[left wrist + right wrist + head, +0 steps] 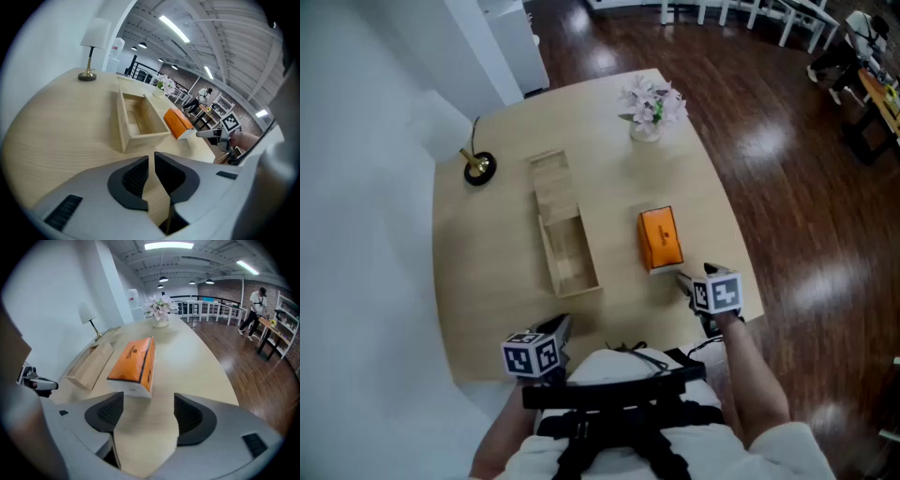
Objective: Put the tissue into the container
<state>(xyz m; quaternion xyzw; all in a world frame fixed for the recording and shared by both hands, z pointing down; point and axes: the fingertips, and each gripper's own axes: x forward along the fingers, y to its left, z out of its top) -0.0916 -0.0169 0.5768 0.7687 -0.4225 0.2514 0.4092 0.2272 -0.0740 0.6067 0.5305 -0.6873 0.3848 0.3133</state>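
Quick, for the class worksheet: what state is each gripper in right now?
Left gripper: closed, jaws almost touching, holding nothing.
Right gripper: open, empty; orange tissue pack lies just ahead of it.

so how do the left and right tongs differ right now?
Opening: the left tongs are closed to a thin slit; the right tongs stand wide apart.
Aim: the left tongs face the open wooden box, with bare table between them; the right tongs sit just short of the near end of the orange tissue pack, not touching it.
Shared: both are empty and angled down over the table.
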